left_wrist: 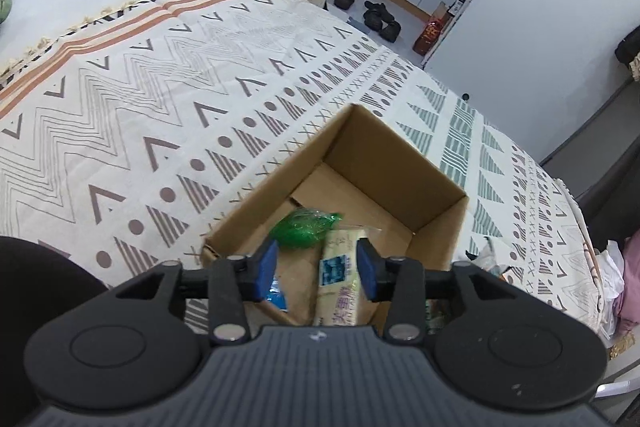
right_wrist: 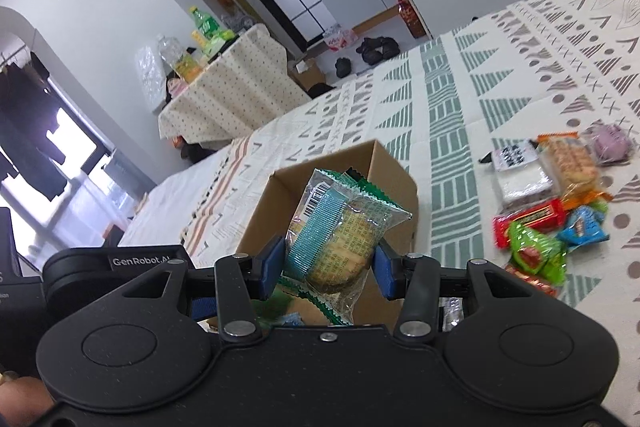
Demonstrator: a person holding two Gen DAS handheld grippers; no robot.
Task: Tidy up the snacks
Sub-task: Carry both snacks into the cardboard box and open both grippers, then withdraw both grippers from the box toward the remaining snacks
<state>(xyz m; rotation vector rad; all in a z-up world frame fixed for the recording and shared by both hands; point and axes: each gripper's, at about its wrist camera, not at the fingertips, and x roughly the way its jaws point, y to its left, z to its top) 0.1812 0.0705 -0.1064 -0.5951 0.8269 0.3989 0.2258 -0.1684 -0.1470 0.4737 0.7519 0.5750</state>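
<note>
An open cardboard box (left_wrist: pixel 400 151) stands on the patterned bedspread. Inside it lie a green packet (left_wrist: pixel 306 227), a pale yellow packet (left_wrist: pixel 340 279) and a blue packet (left_wrist: pixel 279 294). My left gripper (left_wrist: pixel 316 261) hangs over the near end of the box, open; the yellow packet lies below, close to the right pad, with a gap to the left pad. In the right wrist view my right gripper (right_wrist: pixel 330 259) is shut on a clear-wrapped biscuit packet (right_wrist: pixel 340 239), held just in front of the box (right_wrist: pixel 268 211).
Loose snacks lie on the bedspread (right_wrist: pixel 500 79) to the right: a red bar (right_wrist: pixel 532 217), green packets (right_wrist: pixel 538 253), a blue packet (right_wrist: pixel 584 227), a white pack (right_wrist: pixel 520 179). A cloth-covered table (right_wrist: pixel 224 95) with bottles and shoes (left_wrist: pixel 380 17) stand beyond the bed.
</note>
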